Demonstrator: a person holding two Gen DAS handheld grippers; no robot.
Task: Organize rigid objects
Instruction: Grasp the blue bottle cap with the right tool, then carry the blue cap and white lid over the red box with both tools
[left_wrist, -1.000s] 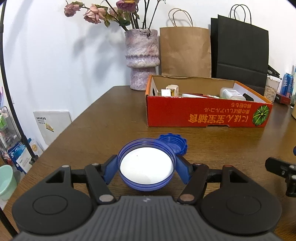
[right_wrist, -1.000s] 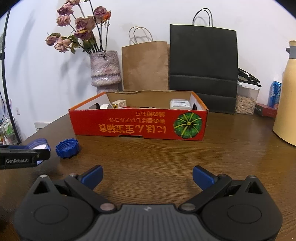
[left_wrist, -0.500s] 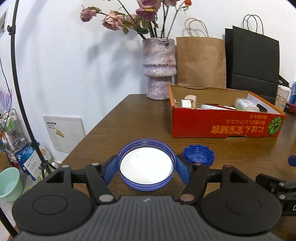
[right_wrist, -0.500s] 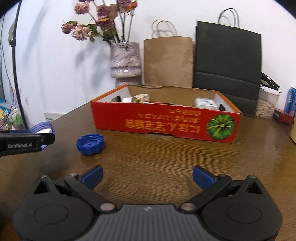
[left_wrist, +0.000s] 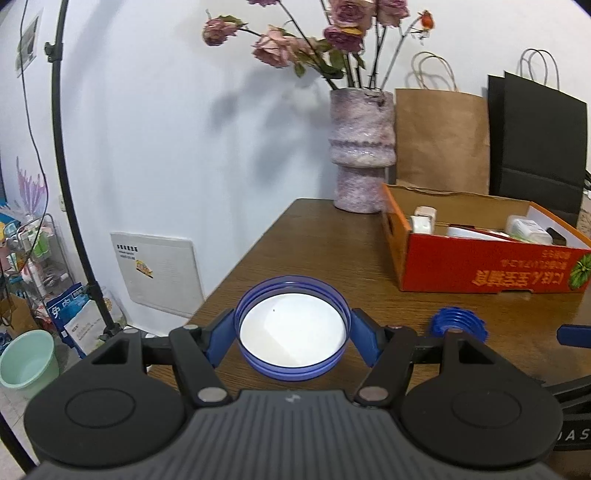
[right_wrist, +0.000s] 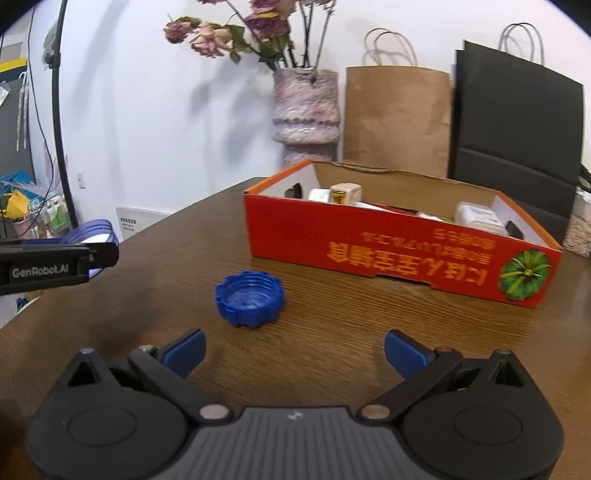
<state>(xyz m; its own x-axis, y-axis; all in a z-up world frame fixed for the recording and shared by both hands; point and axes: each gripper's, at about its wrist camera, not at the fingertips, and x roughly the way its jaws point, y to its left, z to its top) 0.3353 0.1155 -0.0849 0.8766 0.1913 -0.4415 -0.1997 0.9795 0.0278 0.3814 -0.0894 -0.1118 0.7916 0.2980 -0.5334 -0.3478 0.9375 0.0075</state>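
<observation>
My left gripper (left_wrist: 292, 332) is shut on a large blue lid with a white inside (left_wrist: 291, 328), held above the table's left end. The lid also shows at the far left of the right wrist view (right_wrist: 94, 232). A smaller dark blue ribbed cap (right_wrist: 250, 293) lies open side up on the wooden table (right_wrist: 332, 314), ahead and left of my right gripper (right_wrist: 294, 352), which is open and empty. The cap shows to the right of my left gripper (left_wrist: 458, 323). A red cardboard box (right_wrist: 399, 254) holding several small items stands behind the cap.
A purple vase of dried roses (left_wrist: 362, 147), a brown paper bag (left_wrist: 441, 144) and a black paper bag (left_wrist: 535, 144) stand at the table's back against the wall. The table's left edge (left_wrist: 236, 273) drops to a floor with a green bucket (left_wrist: 27, 363).
Both grippers have swung left, so the box and cap have shifted right in both views. The small cap is now closer to my right gripper. The left gripper keeps its hold on the lid.
</observation>
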